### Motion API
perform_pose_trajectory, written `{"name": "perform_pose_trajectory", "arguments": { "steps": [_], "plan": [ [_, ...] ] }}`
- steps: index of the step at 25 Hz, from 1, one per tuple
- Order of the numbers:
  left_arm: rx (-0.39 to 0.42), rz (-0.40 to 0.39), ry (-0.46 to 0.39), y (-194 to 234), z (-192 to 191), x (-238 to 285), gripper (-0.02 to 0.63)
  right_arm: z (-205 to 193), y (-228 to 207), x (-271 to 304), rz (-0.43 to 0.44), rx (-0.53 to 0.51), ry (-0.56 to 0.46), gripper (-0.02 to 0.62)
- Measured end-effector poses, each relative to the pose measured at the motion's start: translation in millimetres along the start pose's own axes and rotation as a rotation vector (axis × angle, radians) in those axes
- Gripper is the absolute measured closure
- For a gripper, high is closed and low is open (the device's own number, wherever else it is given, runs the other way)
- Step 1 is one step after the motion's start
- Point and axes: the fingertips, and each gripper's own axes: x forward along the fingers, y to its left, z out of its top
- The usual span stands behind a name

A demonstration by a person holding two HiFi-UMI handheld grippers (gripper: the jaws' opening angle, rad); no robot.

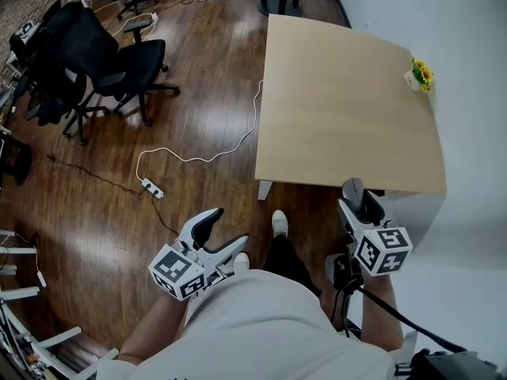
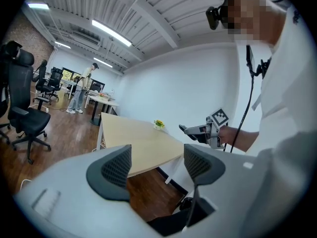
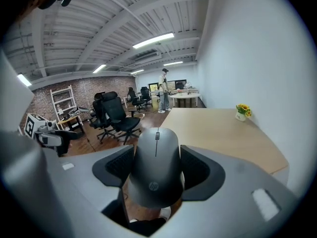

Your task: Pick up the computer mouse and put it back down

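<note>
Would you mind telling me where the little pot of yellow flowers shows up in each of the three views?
Head view: flowers upper right, on the table, at its edge by the wall.
Left gripper view: small, near centre, on the table past the open jaws.
Right gripper view: right of middle, beyond the mouse, near the wall.
Shared landmark: the table.

We are in an open-plan office. Black swivel chairs on castors (image 1: 119,62) crowd the dark wooden plank floor (image 1: 206,109), where a white power strip (image 1: 153,188) lies on its long white cable (image 1: 238,142). A pale wooden rectangular counter (image 1: 341,109) stands against the plain white wall (image 1: 467,70). Farther back we see long fluorescent ceiling lights (image 3: 153,40), a brick end wall (image 3: 86,90), more counters bearing dark monitors (image 3: 184,94), and a person standing (image 3: 163,90) beside them.
</note>
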Motion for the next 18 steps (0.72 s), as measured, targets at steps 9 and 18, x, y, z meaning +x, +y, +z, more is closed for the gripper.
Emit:
{"name": "perform_pose_trajectory", "arguments": {
  "steps": [9,18],
  "plan": [
    [-0.036,0.093,0.015,27.2,18.7,40.1,0.288,-6.8,-79.9,135.1,-0.04,0.063,0.065,0.301],
    [-0.057,0.227,0.017,57.0,53.8,88.4,0.288,-57.0,-158.2,280.9,-0.086,0.082,0.24,0.301]
  ]
}}
